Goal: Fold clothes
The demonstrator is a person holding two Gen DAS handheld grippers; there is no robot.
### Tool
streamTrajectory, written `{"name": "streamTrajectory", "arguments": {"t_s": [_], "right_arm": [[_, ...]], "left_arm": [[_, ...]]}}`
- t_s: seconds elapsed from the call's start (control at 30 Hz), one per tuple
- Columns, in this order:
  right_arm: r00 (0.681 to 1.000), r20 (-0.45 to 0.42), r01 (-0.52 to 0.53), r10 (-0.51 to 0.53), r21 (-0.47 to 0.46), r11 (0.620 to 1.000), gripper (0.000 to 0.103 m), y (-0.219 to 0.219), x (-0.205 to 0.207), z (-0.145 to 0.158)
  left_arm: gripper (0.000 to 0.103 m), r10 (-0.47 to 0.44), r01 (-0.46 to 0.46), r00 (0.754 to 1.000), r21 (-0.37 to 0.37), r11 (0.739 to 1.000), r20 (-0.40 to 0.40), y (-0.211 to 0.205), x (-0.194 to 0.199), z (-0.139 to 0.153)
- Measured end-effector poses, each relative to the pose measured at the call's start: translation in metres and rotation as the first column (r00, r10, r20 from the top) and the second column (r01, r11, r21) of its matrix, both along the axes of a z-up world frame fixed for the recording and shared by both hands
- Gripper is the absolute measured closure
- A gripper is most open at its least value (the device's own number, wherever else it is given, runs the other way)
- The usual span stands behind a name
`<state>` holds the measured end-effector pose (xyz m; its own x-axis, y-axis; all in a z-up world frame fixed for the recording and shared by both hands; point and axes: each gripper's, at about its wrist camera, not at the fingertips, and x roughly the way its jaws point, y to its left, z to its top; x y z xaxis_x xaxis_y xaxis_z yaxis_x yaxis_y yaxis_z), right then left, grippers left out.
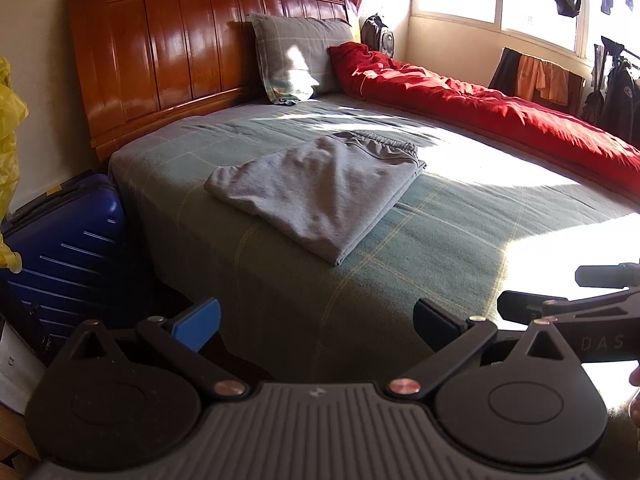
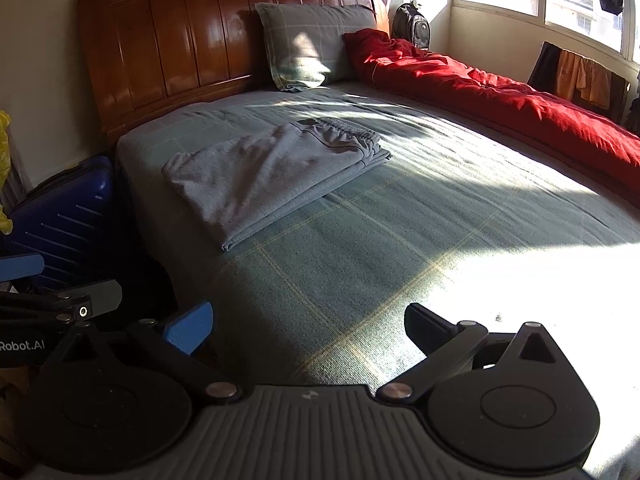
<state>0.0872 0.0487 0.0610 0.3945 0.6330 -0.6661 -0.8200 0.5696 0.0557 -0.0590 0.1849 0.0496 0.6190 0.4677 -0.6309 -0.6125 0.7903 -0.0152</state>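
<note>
Lying flat on the green bed, the grey pants are already folded into a neat stack, with the stretchy waistband on the side nearer the pillow and the folded edge on the side nearer the two tools. Left of the pants, down past the edge of the bed, a blue suitcase stands on the floor. The left gripper hangs low by the near edge of the bed, well apart from the pants, with its two fingers spread wide and nothing between them. The right gripper is just beside it, a bit further right of the pants, and its fingers are spread wide and empty too. Right of the pants, on the far side of the bed, lies a long red blanket. The folding looks almost done, so the best thing now may be a last tidy. To do it well, come at the pants slowly from the near side, one tool at each near corner. Pinch all the layers together, not just the top one, or the stack will slide open. Keep both tools level and move them as a pair, so the edges stay lined up. Press the top flat and let go gently
</note>
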Motion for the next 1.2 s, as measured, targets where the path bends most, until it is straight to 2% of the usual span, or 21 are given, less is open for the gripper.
{"name": "streamTrajectory", "arguments": {"t_s": [1.2], "right_arm": [[1.000, -0.025, 0.008, -0.008, -0.020, 1.000, 0.000, 0.010, 0.007, -0.007]], "left_arm": [[0.001, 0.008, -0.008, 1.000, -0.015, 1.000, 0.008, 0.004, 0.007, -0.002]]}}
